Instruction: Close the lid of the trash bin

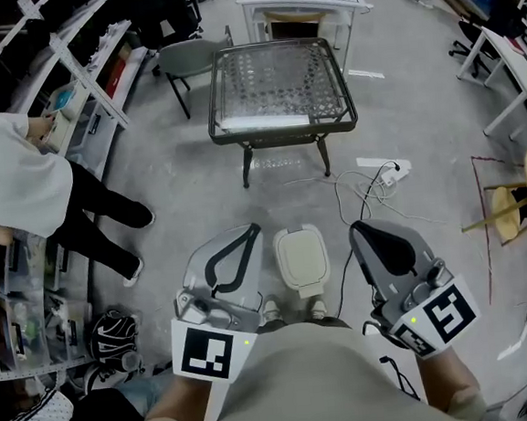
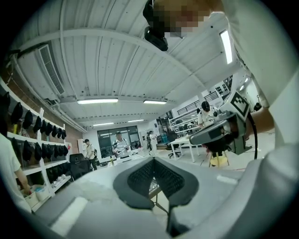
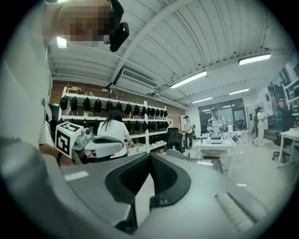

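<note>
A small trash bin with a cream lid (image 1: 301,257) stands on the floor just in front of the person's feet, between the two grippers. Seen from straight above, the lid lies flat over the bin. My left gripper (image 1: 250,228) is held left of the bin and above it, its jaws shut with nothing between them. My right gripper (image 1: 355,230) hovers on the bin's right, also shut and empty. In both gripper views the black pads meet at the tips, for the left gripper (image 2: 153,159) and the right gripper (image 3: 149,156). Both look out across the room, and the bin is out of their sight.
A mesh-topped metal table (image 1: 280,89) stands ahead with a grey chair (image 1: 191,60) and a white cabinet (image 1: 300,5) behind it. A power strip and cables (image 1: 384,171) lie right of the bin. A person (image 1: 32,184) stands by shelves at left; wooden stools (image 1: 519,201) at right.
</note>
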A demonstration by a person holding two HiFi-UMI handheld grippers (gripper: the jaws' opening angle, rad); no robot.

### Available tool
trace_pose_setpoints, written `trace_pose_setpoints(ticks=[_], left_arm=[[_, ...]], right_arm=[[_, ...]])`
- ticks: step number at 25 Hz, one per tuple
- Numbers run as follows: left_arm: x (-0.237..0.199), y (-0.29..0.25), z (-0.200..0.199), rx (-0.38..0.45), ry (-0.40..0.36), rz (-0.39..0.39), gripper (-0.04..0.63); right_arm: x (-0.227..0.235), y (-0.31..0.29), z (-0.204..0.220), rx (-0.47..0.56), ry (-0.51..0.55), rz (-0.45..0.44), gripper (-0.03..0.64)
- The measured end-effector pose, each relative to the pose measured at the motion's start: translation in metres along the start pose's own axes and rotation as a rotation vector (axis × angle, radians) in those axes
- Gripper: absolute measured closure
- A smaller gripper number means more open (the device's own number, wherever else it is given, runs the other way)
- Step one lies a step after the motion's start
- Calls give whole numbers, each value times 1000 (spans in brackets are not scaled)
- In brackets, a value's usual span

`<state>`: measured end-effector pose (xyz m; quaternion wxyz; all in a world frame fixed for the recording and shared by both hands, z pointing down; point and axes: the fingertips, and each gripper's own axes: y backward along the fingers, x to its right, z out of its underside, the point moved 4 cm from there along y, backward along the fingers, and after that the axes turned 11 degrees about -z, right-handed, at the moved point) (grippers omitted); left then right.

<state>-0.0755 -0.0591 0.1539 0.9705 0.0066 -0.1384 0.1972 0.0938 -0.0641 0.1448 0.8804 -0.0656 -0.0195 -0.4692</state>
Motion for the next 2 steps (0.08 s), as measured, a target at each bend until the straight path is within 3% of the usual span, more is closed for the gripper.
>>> trace_pose_setpoints(ticks=[2], left_arm=[[0,2,0,-4,5,2,592]], right_arm=[[-1,0,-1,11,-32,-10,614]])
